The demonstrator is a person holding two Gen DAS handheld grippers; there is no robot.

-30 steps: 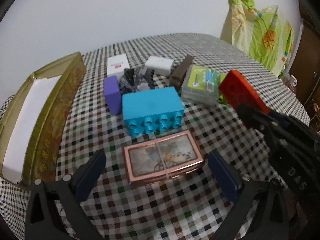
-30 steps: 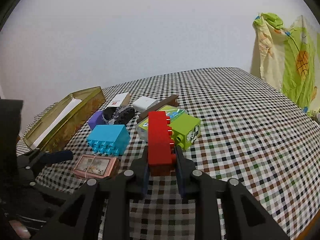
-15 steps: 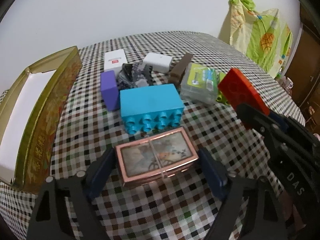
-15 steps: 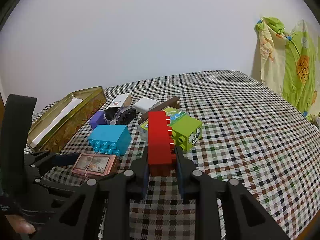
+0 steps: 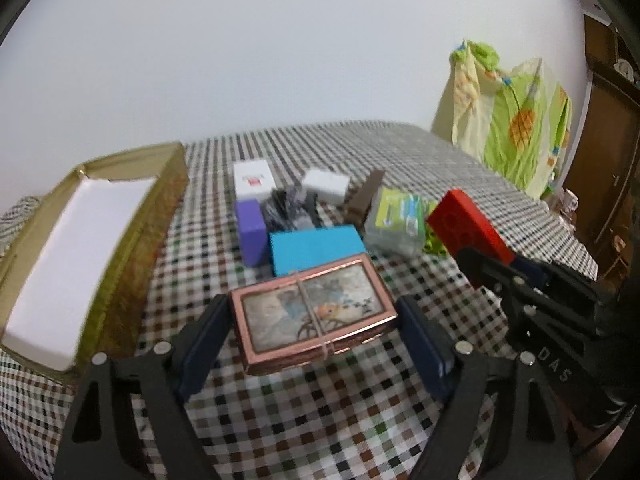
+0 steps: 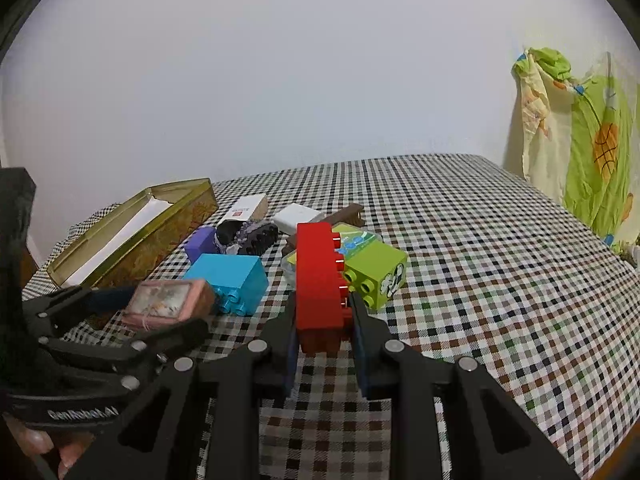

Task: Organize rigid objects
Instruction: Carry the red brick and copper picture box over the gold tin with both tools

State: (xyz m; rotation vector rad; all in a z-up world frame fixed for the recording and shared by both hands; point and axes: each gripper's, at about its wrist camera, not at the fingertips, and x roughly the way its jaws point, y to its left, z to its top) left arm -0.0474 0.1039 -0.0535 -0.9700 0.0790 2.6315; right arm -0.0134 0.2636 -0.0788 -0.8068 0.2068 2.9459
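A flat copper-framed box (image 5: 308, 308) with a picture on its lid hangs tilted above the checkered table (image 5: 320, 420), and my left gripper (image 5: 310, 326) is shut on its two short ends. The right wrist view shows the same copper-framed box (image 6: 168, 304) lifted off the cloth at the left. My right gripper (image 6: 323, 320) is shut on a red brick (image 6: 318, 276), which stands upright between the pads. That red brick (image 5: 468, 232) appears at the right of the left wrist view.
An open gold tin (image 5: 160, 216) with a white lining lies at the left. Behind the copper box sit a blue brick (image 5: 316, 246), a purple block (image 5: 252, 228), two white boxes (image 5: 253, 178), a brown piece (image 5: 366, 196), a clear case (image 5: 396, 220) and a green brick (image 6: 374, 272).
My left gripper's jaws closed onto the copper-framed box and lifted it off the table, so it now covers part of the blue brick. The right gripper held still with the red brick.
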